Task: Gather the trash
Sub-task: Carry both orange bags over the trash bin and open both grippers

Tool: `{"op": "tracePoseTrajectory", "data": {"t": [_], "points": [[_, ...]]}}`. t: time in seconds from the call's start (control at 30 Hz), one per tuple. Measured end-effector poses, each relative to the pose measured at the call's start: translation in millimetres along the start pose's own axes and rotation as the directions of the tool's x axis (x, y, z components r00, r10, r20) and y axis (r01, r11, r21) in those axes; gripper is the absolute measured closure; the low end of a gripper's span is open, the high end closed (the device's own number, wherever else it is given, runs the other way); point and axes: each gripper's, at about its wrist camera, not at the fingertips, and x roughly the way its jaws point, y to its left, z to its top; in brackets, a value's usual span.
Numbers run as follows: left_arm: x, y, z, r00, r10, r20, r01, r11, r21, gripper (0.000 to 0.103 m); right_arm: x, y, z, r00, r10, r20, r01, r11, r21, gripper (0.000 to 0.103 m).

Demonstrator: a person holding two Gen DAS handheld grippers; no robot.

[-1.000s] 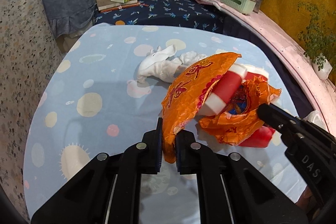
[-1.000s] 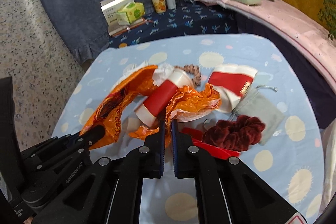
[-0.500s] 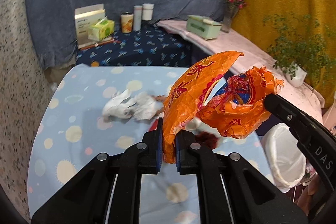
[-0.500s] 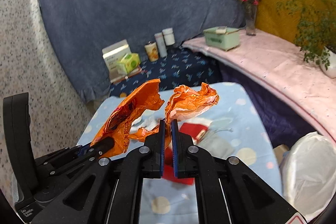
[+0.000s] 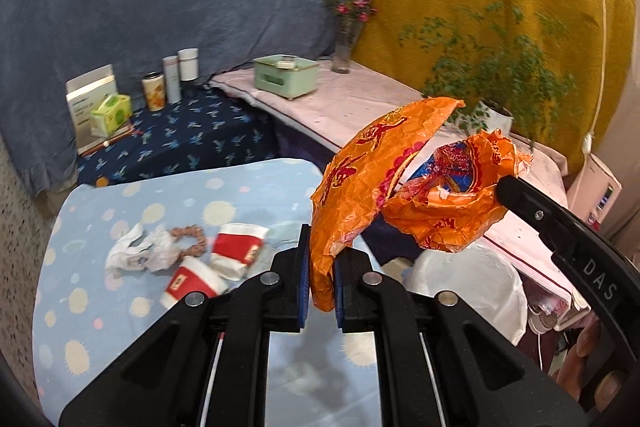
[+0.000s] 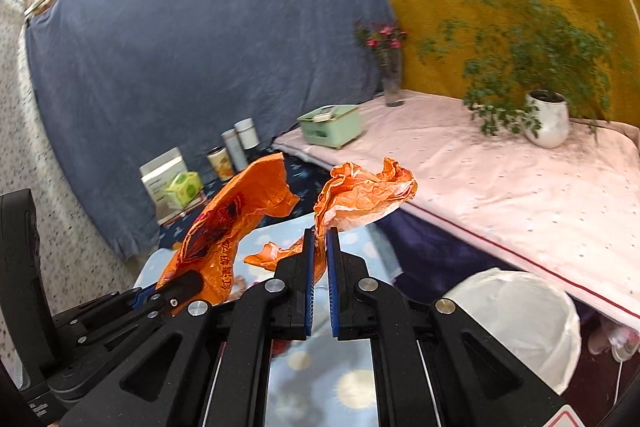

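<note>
both hand-held grippers hold one orange plastic bag (image 5: 372, 187) in the air above the surface's (image 5: 120, 307) right edge: the left hand-held gripper (image 5: 320, 287) pinches one edge, the right hand-held gripper (image 6: 318, 267) the other. two paper cups (image 5: 236, 251) and crumpled tissue (image 5: 140, 251) lie on the surface; a white bin (image 6: 516, 319) stands just beside it.
</note>
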Motion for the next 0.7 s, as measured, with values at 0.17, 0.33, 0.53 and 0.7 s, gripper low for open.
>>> {"op": "tracePoseTrajectory", "data": {"t": [0.17, 0.33, 0.53, 0.7], "points": [[12, -43, -3, 0.999, -0.039, -0.020, 0.040, 0.998, 0.058, 0.094, -10, -44, -5, 0.998, -0.061, 0.003, 0.061, 0.997, 0.051, 0.097], [27, -85, -10, 0.996, -0.076, -0.051, 0.082, 0.989, 0.120, 0.094, -19, -93, -18, 0.994, -0.112, -0.008, 0.112, 0.987, 0.113, 0.097], [45, -126, -21, 0.989, -0.115, -0.094, 0.130, 0.975, 0.179, 0.094, -26, -130, -30, 0.985, -0.173, -0.024, 0.174, 0.971, 0.162, 0.097], [58, -156, -31, 0.982, -0.137, -0.128, 0.163, 0.962, 0.217, 0.094, -29, -158, -38, 0.977, -0.210, -0.040, 0.214, 0.958, 0.192, 0.097]]}}
